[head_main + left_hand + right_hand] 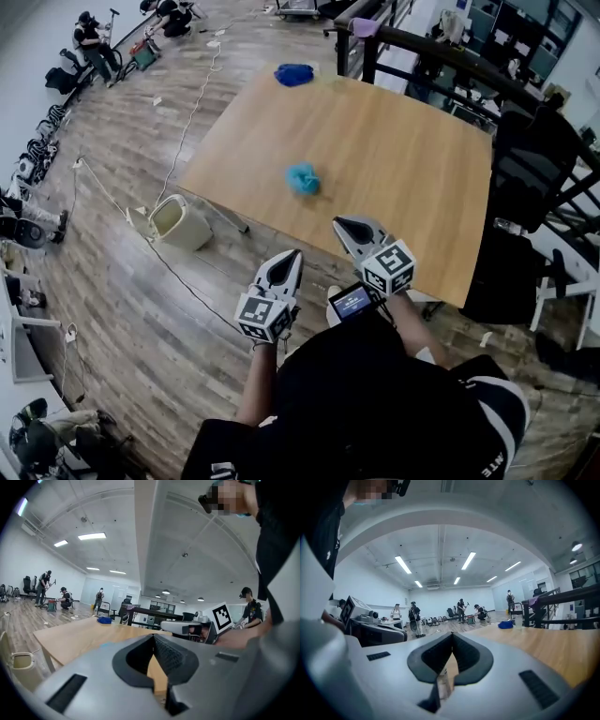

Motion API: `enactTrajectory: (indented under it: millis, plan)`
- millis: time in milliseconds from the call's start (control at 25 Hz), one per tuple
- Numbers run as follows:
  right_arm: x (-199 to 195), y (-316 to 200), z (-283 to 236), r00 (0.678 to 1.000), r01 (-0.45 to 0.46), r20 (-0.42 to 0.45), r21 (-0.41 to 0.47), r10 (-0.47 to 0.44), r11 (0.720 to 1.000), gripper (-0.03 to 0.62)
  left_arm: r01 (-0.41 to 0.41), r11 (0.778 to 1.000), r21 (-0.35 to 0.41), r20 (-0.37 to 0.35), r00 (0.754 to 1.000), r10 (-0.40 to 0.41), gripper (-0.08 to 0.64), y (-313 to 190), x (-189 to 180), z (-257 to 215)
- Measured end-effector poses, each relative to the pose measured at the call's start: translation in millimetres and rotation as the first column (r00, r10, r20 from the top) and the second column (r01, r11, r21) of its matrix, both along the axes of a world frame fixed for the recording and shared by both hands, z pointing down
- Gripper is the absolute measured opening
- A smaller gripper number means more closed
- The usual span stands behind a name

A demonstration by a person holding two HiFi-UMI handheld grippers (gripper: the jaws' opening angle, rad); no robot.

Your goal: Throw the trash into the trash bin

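My left gripper (290, 254) and right gripper (343, 224): both clamped closed, empty. Blue trash wad (302, 178) on the table (403, 141) (trash bin (180, 221) on floor alongside).

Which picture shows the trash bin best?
The head view: it looks down on the whole cream trash bin on the floor beside the table. The left gripper view catches only part of it at the left edge. The right gripper view misses it.

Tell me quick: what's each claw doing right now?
Left claw: closed, nothing held.
Right claw: closed, nothing held.
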State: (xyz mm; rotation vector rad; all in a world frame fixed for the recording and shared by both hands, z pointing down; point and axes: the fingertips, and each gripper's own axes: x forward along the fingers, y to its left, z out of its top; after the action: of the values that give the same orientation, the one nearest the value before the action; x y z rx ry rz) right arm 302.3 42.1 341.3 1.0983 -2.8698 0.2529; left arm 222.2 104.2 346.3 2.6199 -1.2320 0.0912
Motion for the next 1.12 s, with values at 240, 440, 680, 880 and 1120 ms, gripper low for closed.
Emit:
enactTrajectory:
  millis: [240,440,680,880,1120]
  plan:
    - [12,-66,-4,0.999,-0.024,0.023,-0.042,0.025,0.999,-0.003,-0.056,0.996,-0.076,-0.026,0.998,0.054,0.006,-69,14,1]
    - [19,-78,29,1.000,-0.029,-0.007,-0.082,0.028,0.996,-0.003,-0.083,0.985,-0.151,-0.026,0.996,0.080,0.006,-84,22,38]
    - [27,-88,46,0.998,-0.058,-0.029,-0.119,0.055,0.991,-0.003,-0.112,0.961,-0.252,0.071,0.988,0.134,0.006,-114,27,81]
    - [27,-113,78,0.994,-0.106,-0.031,-0.178,0.102,0.978,-0.003,-0.124,0.951,-0.282,0.145,0.975,0.170,0.022,-153,21,110]
    - [15,-134,117,0.993,-0.115,-0.037,-0.236,0.109,0.965,-0.002,-0.113,0.939,-0.326,0.241,0.950,0.198,0.193,-202,15,166]
